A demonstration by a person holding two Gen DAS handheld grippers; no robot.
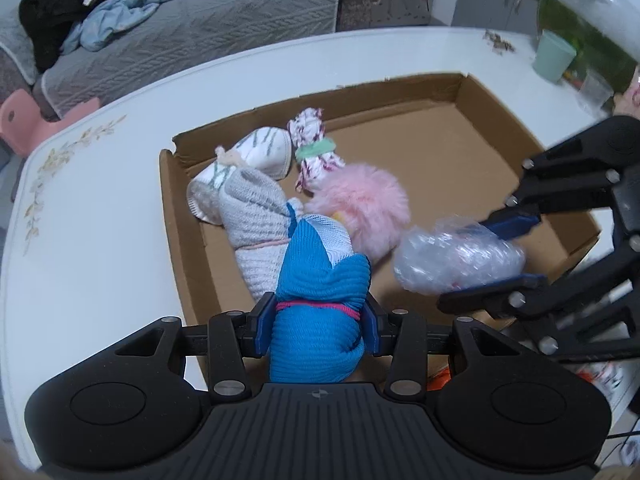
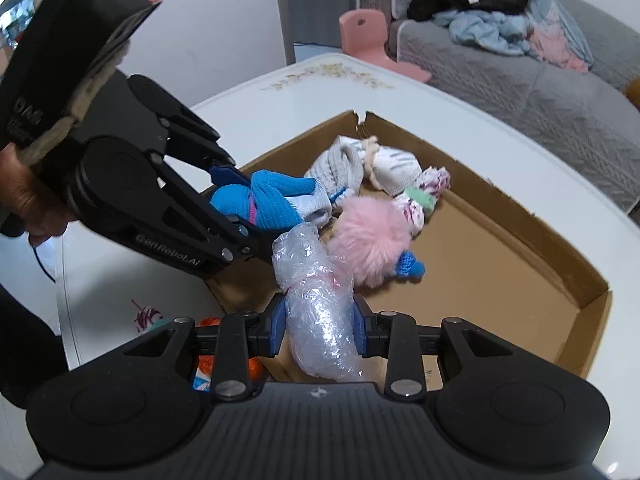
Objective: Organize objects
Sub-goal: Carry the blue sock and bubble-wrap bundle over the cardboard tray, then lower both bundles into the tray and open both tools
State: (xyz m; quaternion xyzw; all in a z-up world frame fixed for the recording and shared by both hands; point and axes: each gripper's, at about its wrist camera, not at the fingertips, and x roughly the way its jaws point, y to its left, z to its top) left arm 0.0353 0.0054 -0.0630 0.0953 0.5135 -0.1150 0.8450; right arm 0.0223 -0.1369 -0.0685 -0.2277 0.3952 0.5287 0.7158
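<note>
My left gripper [image 1: 318, 322] is shut on a rolled blue sock [image 1: 320, 276] tied with a pink band, held over the near-left corner of a shallow cardboard box [image 1: 180, 240]. From the right, my right gripper [image 1: 514, 250] holds a clear crinkled plastic bundle [image 1: 456, 260] over the box. The right wrist view shows that gripper [image 2: 320, 328] shut on the bundle [image 2: 320, 312], with the left gripper [image 2: 246, 208] and the blue sock [image 2: 272, 200] just beyond. In the box lie a grey-white sock roll [image 1: 256, 220], a striped white roll [image 1: 260, 152], a patterned roll [image 1: 316, 148] and a pink fluffy ball [image 1: 360, 208].
The box sits on a white table [image 1: 80, 260]. A mint cup [image 1: 554, 56] stands at the far right. A patterned sock [image 2: 146, 314] and an orange item [image 2: 208, 324] lie on the table beside the box. Behind are a grey sofa [image 1: 240, 12] with clothes and a pink chair [image 1: 24, 120].
</note>
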